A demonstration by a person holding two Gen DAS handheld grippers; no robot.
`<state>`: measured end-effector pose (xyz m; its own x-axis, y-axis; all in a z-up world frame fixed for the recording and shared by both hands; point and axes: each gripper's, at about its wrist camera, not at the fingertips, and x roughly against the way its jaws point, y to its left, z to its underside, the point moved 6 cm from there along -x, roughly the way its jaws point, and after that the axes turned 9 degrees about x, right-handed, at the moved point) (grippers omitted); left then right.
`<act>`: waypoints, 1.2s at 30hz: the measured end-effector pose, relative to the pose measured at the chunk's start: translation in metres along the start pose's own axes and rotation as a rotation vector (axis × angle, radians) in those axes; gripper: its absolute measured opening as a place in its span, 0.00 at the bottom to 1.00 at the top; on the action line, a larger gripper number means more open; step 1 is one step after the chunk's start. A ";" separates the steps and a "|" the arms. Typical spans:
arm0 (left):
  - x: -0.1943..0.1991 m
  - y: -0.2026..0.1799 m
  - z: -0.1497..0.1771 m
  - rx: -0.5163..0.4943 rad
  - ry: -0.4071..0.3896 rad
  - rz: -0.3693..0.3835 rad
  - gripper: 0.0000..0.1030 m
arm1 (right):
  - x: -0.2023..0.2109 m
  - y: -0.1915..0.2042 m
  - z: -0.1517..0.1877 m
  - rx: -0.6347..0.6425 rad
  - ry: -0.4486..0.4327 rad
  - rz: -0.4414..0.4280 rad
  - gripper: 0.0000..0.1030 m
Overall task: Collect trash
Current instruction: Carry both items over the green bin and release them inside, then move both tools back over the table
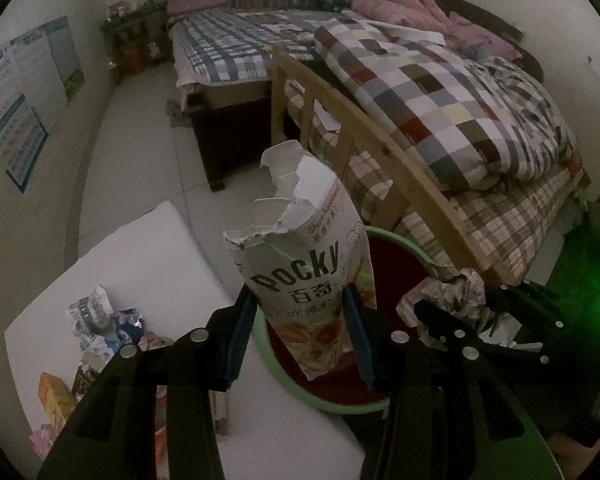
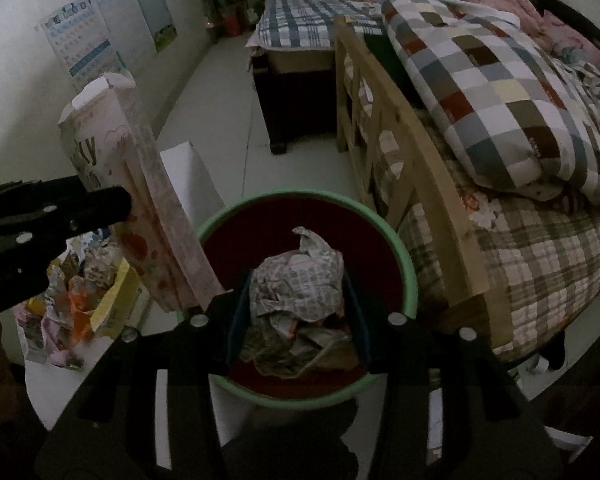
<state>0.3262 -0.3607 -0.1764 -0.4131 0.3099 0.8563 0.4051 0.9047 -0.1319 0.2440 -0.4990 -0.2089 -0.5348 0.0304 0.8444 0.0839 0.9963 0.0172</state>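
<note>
- Left gripper [image 1: 304, 332] clamps the lower half of a torn Pocky box [image 1: 304, 256]; pads press both narrow sides, box upright, ragged open top.
- Box sits just over the near-left rim of the bin [image 2: 410, 280], leaning slightly toward it.
- Box likely light, thin card, empty; it would crush if squeezed harder. The low hold on the sides looks sound.
- Right gripper [image 2: 298, 312] closes on a paper wad [image 2: 300, 280], crumpled newsprint, held right above the bin's mouth.
- Wad: soft, very light, springy; loose folds may snag on a pad at release.
- Bin: green rim, dark red inside. Contents below the wad cannot be made out.
- More wrappers and a yellow carton lie in a pile [image 2: 80, 300] on the white bench [image 1: 148, 248], left of the bin.
</note>
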 end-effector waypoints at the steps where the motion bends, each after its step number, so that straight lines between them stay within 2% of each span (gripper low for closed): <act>1: -0.002 0.001 0.000 0.000 0.005 0.000 0.43 | -0.003 -0.001 0.001 -0.001 0.006 0.004 0.45; 2: -0.003 0.001 0.000 0.003 0.006 0.003 0.46 | -0.005 -0.001 0.001 -0.002 0.012 0.002 0.49; 3: -0.004 0.002 -0.001 0.007 0.008 0.003 0.61 | -0.006 -0.001 0.002 0.000 0.016 0.002 0.51; 5: -0.001 0.007 -0.003 0.026 -0.011 0.016 0.71 | -0.007 -0.002 0.003 0.001 0.018 0.013 0.62; 8: 0.005 0.013 -0.007 0.037 -0.022 0.016 0.73 | -0.006 -0.001 0.004 -0.001 0.019 0.017 0.70; 11: 0.018 0.021 -0.010 0.052 -0.056 0.010 0.84 | -0.002 0.003 0.004 0.004 0.014 0.019 0.80; 15: 0.038 0.034 -0.009 0.069 -0.095 -0.010 0.92 | 0.009 0.014 0.001 0.022 -0.003 0.020 0.85; 17: 0.051 0.042 -0.005 0.082 -0.113 -0.020 0.92 | 0.017 0.020 -0.001 0.029 -0.017 0.021 0.89; 25: 0.099 0.086 0.021 0.137 -0.153 -0.052 0.92 | 0.052 0.064 -0.009 0.059 -0.073 -0.004 0.93; 29: 0.125 0.112 0.038 0.173 -0.181 -0.076 0.92 | 0.068 0.098 -0.009 0.091 -0.095 -0.027 0.93; 36: 0.173 0.181 0.086 0.315 -0.226 -0.125 0.92 | 0.087 0.154 -0.006 0.154 -0.119 -0.052 0.95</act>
<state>0.2577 -0.1179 -0.0949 -0.6262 0.2169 0.7489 0.0852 0.9738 -0.2108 0.2150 -0.3429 -0.1298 -0.6312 -0.0210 0.7754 -0.0711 0.9970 -0.0309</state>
